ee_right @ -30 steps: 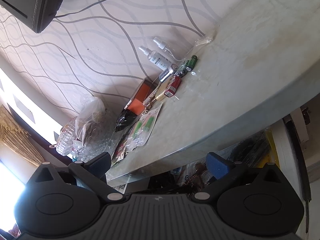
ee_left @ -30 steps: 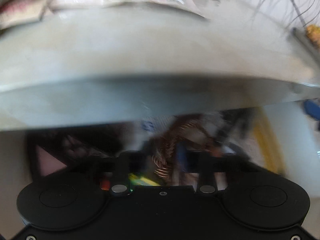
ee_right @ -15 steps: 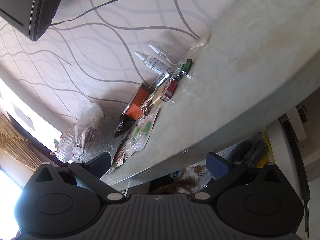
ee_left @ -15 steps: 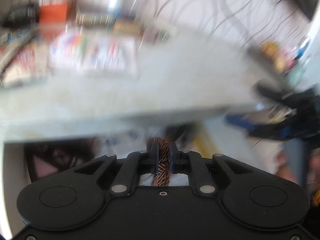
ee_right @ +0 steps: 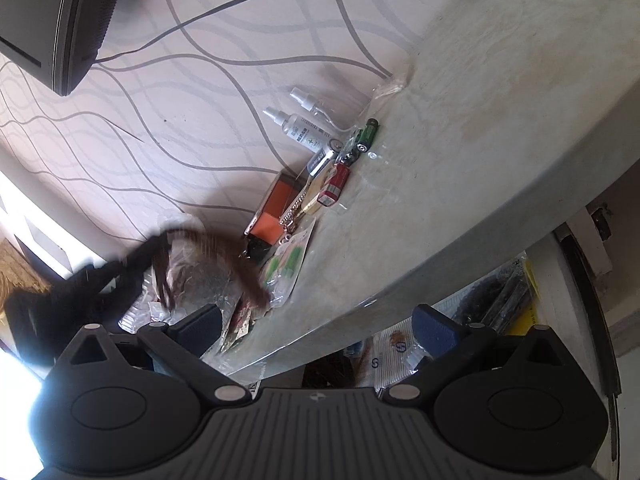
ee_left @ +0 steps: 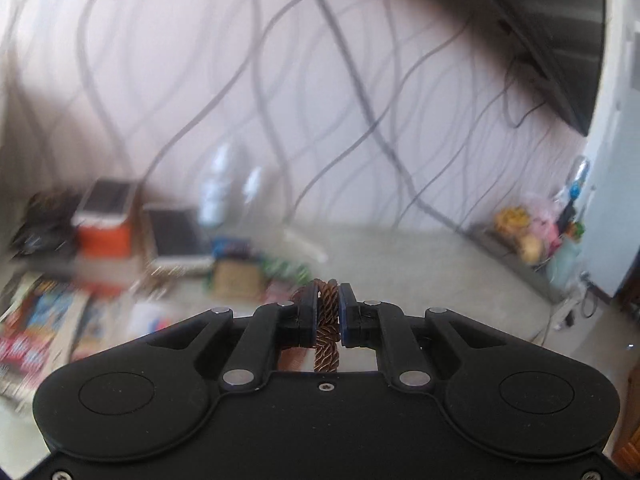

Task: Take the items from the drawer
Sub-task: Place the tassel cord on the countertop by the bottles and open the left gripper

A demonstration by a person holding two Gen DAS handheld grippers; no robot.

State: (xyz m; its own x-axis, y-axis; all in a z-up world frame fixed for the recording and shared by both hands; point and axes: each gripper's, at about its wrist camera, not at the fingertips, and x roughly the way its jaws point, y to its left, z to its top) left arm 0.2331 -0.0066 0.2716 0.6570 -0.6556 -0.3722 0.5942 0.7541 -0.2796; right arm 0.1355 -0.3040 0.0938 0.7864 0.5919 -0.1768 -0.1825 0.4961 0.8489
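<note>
A brown twisted cord [ee_left: 327,320] hangs pinched in the left gripper [ee_left: 328,316] above the stone countertop [ee_right: 500,120], clear of the drawer [ee_right: 460,320] below. Batteries [ee_right: 366,136], spray bottles [ee_right: 298,128] and packets already lie out; more remains inside. The right gripper [ee_right: 320,328] waits, fingers spread, empty.

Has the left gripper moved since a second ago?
Yes. The left gripper, shut on the brown cord, has risen: the countertop edge loomed above it a second ago, and now it looks down across the top surface.
</note>
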